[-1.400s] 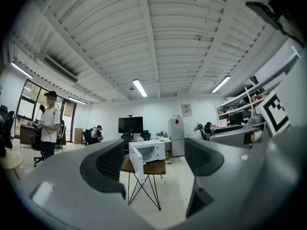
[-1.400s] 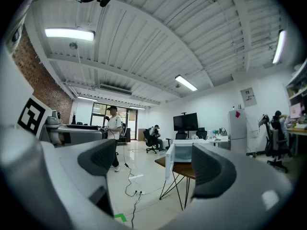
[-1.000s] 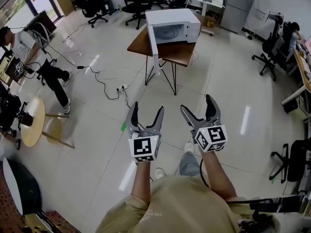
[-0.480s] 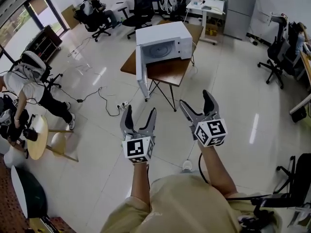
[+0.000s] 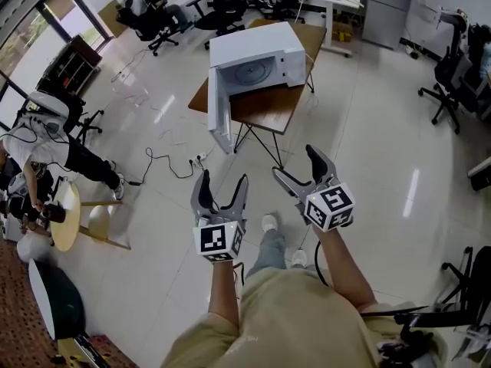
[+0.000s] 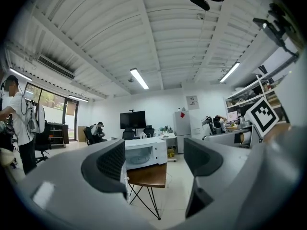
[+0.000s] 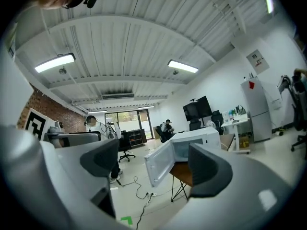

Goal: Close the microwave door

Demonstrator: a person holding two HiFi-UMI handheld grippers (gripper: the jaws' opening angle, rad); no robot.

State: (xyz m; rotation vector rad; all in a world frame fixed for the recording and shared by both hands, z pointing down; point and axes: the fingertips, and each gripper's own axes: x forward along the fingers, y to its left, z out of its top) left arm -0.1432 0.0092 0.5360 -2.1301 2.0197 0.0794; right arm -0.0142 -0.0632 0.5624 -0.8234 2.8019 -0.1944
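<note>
Left gripper (image 5: 222,184): jaws apart, nothing between them; lower centre of the head view.
Right gripper (image 5: 298,169): jaws closing on nothing; just right of the left one.
Microwave (image 5: 257,56): upper centre, on a brown bench (image 5: 268,110), well apart from both grippers.
Door (image 5: 219,113): wide open, hanging past the bench's left edge.
Risk 1: floor cable (image 7: 144,194) runs near the bench legs and could snag a foot on approach.
Risk 2: a hard shove could slide the microwave or rock the thin-legged bench. The door may also bounce back unlatched.
Writing: none legible. Marker cubes (image 5: 219,238) carry patterns only; wall notice (image 6: 192,100) is too small to read.
</note>
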